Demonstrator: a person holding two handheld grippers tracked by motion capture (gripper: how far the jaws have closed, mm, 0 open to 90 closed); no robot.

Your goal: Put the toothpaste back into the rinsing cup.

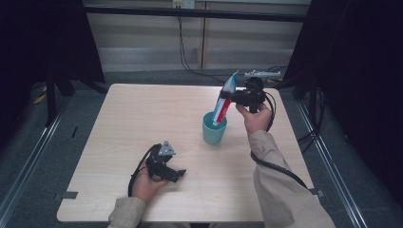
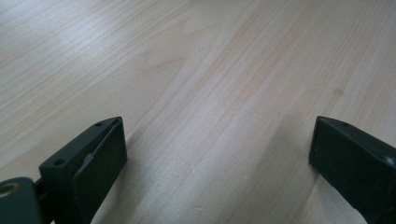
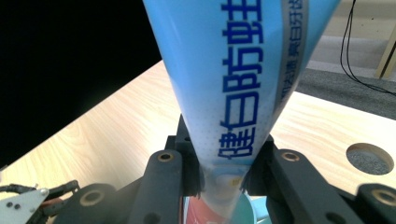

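the right tool [image 1: 232,98] is clenched on a blue, white and red toothpaste tube [image 1: 224,100], held tilted with its lower end seemingly inside the teal plastic cup [image 1: 214,129] at the right middle of the pale wooden counter [image 1: 128,118]. the left tool [image 1: 177,174], released, rests low over the near counter.

Dim room, table lit evenly; close-ups slightly soft.
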